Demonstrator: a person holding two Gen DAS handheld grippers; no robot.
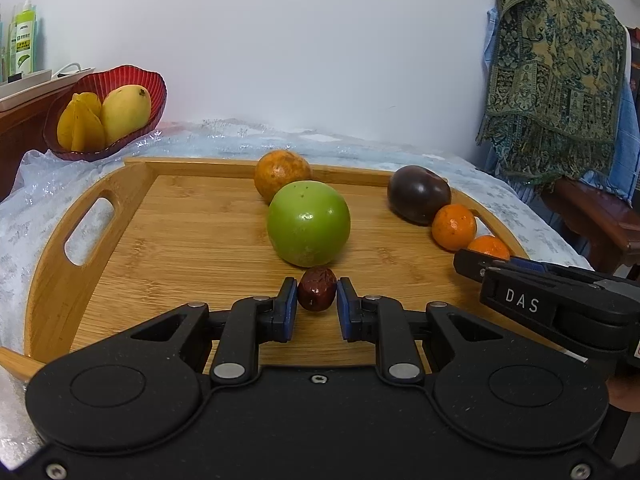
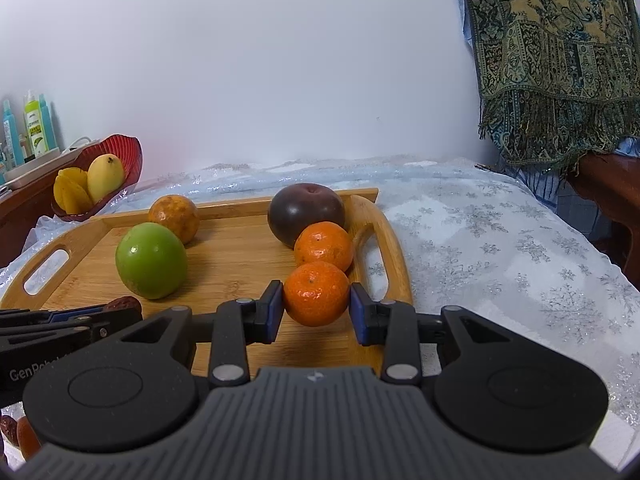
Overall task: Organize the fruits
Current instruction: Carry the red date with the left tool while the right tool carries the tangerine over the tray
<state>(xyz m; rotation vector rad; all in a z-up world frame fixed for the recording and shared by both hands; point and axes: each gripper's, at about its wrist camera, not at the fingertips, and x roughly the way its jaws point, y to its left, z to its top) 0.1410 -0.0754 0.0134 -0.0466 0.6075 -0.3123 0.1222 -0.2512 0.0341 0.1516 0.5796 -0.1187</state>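
Fingers of the left gripper point(image 1: 317, 295) squeeze a red date point(image 1: 317, 289) on the wooden tray point(image 1: 168, 240), its long side pointing up. Right gripper point(image 2: 317, 307) squeezes a round tangerine point(image 2: 317, 293) by the tray's right handle.

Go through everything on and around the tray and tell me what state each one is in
Left tongs: shut on the red date.
Right tongs: shut on the near mandarin.
Far mandarin: loose on the wooden tray.
Green apple: loose on tray.
Dark plum: loose on tray.
Red bowl: holds mango and starfruit.
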